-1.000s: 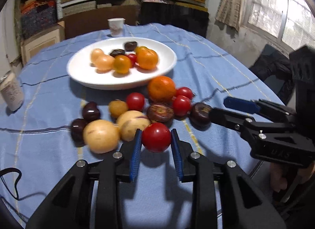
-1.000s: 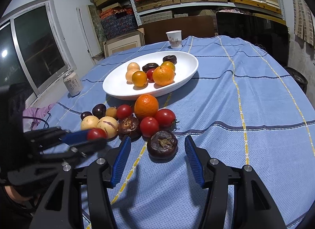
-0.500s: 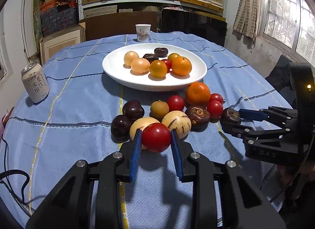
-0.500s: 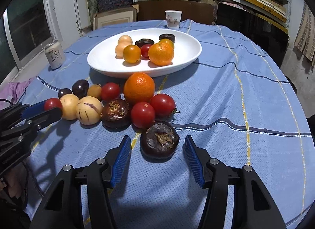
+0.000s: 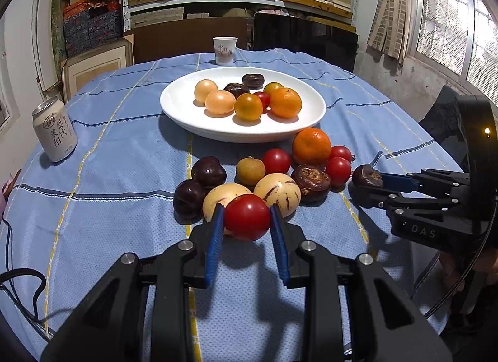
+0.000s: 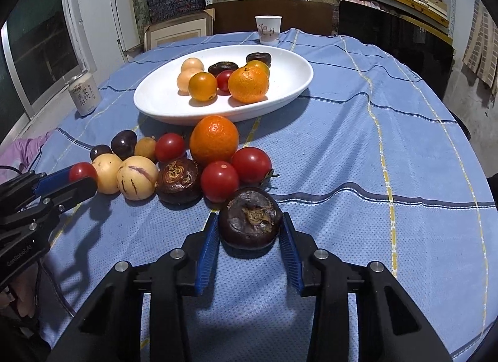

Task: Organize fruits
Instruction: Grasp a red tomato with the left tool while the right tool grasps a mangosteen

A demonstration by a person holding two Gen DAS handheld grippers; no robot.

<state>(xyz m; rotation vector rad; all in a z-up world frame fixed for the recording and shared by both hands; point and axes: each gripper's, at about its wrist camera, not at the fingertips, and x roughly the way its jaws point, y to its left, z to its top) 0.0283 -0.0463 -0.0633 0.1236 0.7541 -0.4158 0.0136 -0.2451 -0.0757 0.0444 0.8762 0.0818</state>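
Left gripper [image 5: 247,217] fingers clamped on red tomato [image 5: 247,216]; right gripper [image 6: 250,227] fingers closing around dark mangosteen [image 6: 250,217].

Left tool [image 5: 247,222] clamped, right tool [image 6: 250,231] closing.

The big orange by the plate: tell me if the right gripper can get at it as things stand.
Probably not yet. The right gripper is closing around a dark fruit, and two tomatoes sit between it and the orange.

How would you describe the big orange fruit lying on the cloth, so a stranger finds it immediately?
Start at the white plate. Just in front of its near rim, on the blue tablecloth, lies the orange. It is the largest fruit in the loose cluster and the only orange one among red tomatoes.
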